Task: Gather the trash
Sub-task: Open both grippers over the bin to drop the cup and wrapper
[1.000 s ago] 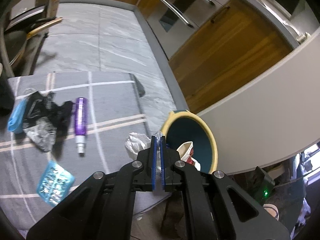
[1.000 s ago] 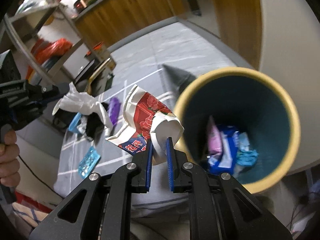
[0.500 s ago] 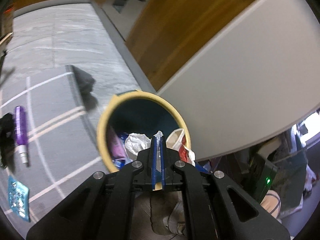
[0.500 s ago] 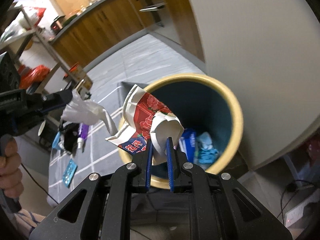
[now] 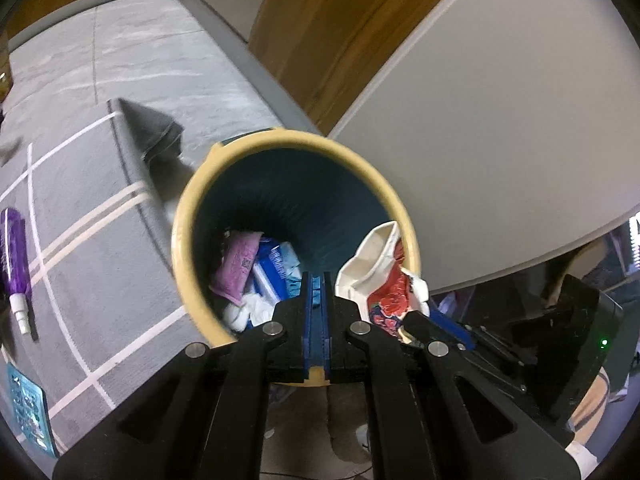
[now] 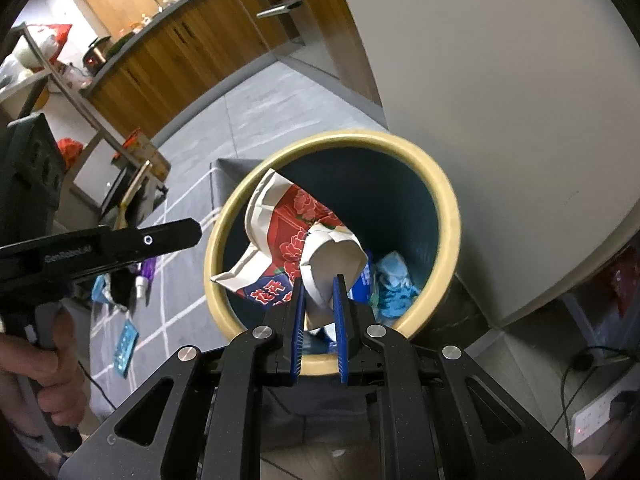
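A round trash bin with a cream rim and dark blue inside stands by the grey rug; it also shows in the right wrist view. It holds a pink packet, blue wrappers and a white crumpled tissue. My left gripper is over the bin mouth, jaws nearly together with nothing between them. My right gripper is shut on a crushed red-and-white paper cup over the bin opening; the cup also shows in the left wrist view.
On the rug lie a purple spray bottle, a blue blister pack and dark trash. A white wall, wood cabinets and a metal shelf surround the bin.
The white tissue left my left gripper and now lies in the bin. Both grippers moved closer over the bin mouth. The right still holds the cup.
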Demonstrator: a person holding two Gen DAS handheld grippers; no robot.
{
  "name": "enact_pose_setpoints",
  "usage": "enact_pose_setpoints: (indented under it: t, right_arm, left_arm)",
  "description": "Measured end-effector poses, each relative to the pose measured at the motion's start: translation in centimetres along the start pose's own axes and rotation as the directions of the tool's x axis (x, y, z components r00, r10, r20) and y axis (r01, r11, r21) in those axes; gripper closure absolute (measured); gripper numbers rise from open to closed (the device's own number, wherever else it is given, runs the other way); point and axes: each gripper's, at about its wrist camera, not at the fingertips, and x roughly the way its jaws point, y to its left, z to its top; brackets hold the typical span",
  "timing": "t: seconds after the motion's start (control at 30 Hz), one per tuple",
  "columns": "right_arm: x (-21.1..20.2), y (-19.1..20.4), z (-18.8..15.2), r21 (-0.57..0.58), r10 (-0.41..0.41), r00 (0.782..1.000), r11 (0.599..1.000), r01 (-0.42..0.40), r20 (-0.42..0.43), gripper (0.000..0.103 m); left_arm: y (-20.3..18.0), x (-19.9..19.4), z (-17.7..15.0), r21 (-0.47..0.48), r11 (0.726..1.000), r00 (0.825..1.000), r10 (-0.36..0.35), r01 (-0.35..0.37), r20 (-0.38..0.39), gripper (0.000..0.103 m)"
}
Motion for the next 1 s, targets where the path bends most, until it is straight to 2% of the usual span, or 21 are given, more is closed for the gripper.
enact_pose_setpoints:
  t: [0.07,0.1,0.17,0.2,0.23,0.27,0.33,0.5,0.63,1.0]
  right_arm:
    - [0.4,0.3,-0.1,-0.013,-0.002,1.0,1.0,0.002,-0.004,0.088]
    - [0.6,0.5,-0.1,-0.019,0.0,1.0,1.0,0.0,-0.009,0.088]
    - [1.1,0.8,0.0,-0.027,0.0,1.0,1.0,0.0,-0.018,0.088]
    - [1.3,0.9,-0.1,-0.033,-0.005,1.0,0.999,0.004,-0.021,0.087]
    - [1.5,1.1,-0.1,-0.036,-0.009,1.0,0.999,0.009,-0.026,0.084]
    - [1.7,1.1,-0.2,-0.037,-0.007,0.999,0.999,0.006,-0.032,0.077]
    - [1.8,1.3,-0.2,-0.034,-0.005,0.999,0.999,0.004,-0.032,0.068]
    - [1.8,2.2,-0.2,-0.047,0.004,1.0,0.999,-0.005,-0.025,0.064]
    - [1.7,3.0,-0.2,-0.058,0.02,1.0,0.998,-0.022,-0.019,0.054]
    - [1.8,6.7,-0.4,-0.131,0.066,0.997,0.989,-0.069,-0.027,0.046]
  left_arm:
    - [0.8,-0.4,-0.1,-0.02,1.0,1.0,0.005,-0.005,0.003,0.1]
    - [1.0,-0.7,-0.2,-0.028,1.0,1.0,0.009,-0.009,0.008,0.096]
    - [1.6,-1.4,-0.4,-0.043,0.999,0.999,0.024,-0.023,0.021,0.077]
    - [1.8,-1.7,-0.4,-0.048,0.999,0.999,0.029,-0.027,0.028,0.06]
    - [2.1,-2.1,-0.5,-0.053,0.998,0.999,0.034,-0.032,0.039,0.047]
    - [2.2,-2.4,-0.4,-0.055,0.998,0.998,0.038,-0.035,0.047,0.045]
    - [2.6,-3.0,-0.5,-0.055,0.997,0.997,0.054,-0.05,0.059,0.037]
    - [3.7,-4.7,-0.6,-0.064,0.995,0.993,0.076,-0.071,0.086,0.031]
    - [4.4,-5.7,-0.7,-0.061,0.994,0.99,0.1,-0.094,0.103,0.027]
    - [7.6,-8.4,-1.9,-0.08,0.984,0.977,0.169,-0.16,0.132,0.024]
